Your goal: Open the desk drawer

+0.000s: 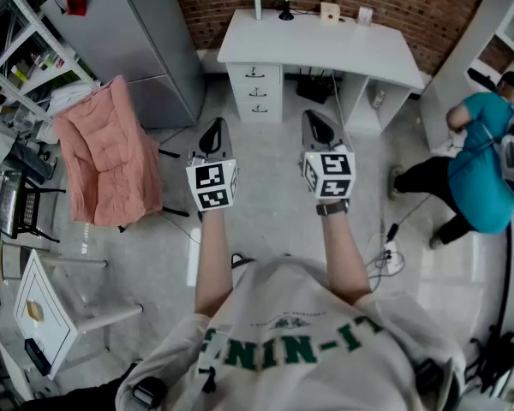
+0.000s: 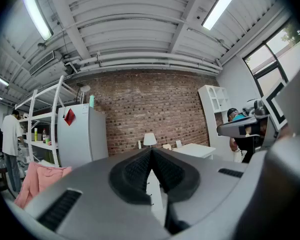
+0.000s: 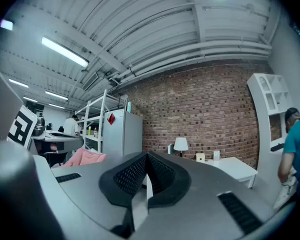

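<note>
Desk drawer (image 1: 258,72) shut, flush; bare floor (image 1: 265,157) stretches before it.

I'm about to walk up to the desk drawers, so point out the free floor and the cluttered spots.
Free: the grey floor straight ahead, right of the pink chair, up to the drawers under the desk. Crowded: loose cables on the right, near a person in teal; packed shelves on the left.
</note>
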